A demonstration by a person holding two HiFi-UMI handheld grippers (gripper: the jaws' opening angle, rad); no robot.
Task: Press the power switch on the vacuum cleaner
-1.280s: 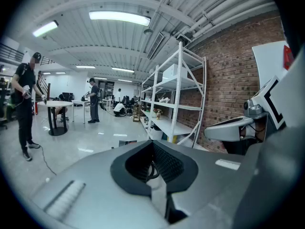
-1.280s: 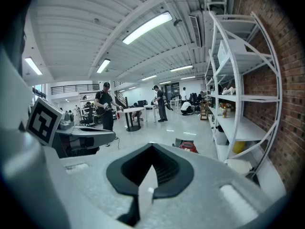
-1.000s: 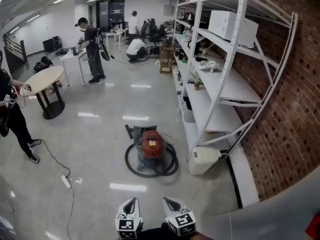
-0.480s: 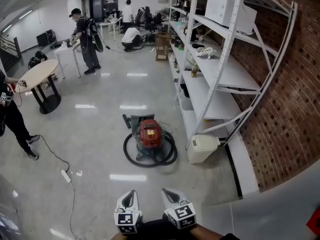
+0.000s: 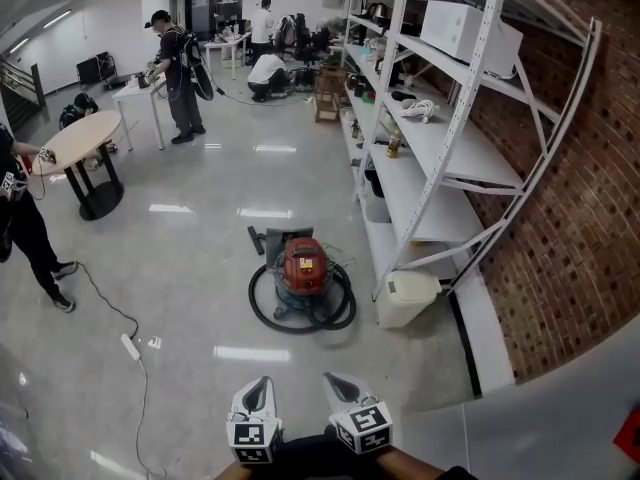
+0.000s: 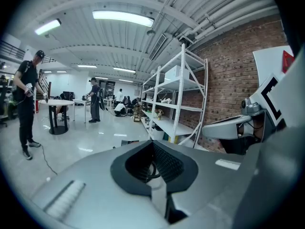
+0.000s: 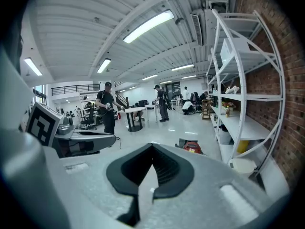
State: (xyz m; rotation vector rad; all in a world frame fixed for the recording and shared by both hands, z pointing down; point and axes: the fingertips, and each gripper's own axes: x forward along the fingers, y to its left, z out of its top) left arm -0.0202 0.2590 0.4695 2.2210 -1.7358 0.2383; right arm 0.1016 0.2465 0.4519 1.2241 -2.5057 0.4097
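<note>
The red vacuum cleaner stands on the glossy floor with its black hose coiled round it and a floor head just behind. It also shows small in the right gripper view as the vacuum cleaner, beyond the jaw tips. My left gripper and right gripper sit side by side at the bottom of the head view, well short of the vacuum. Both point toward it. The left gripper is shut with nothing in it. The right gripper is likewise shut and holds nothing.
A tall white shelving rack runs along the brick wall on the right, with a white container at its foot. A power strip and its cable lie on the floor at left. A round table and several people stand farther off.
The head view has shifted a little. Both grippers stay low, side by side and shut. The vacuum cleaner has not moved.
</note>
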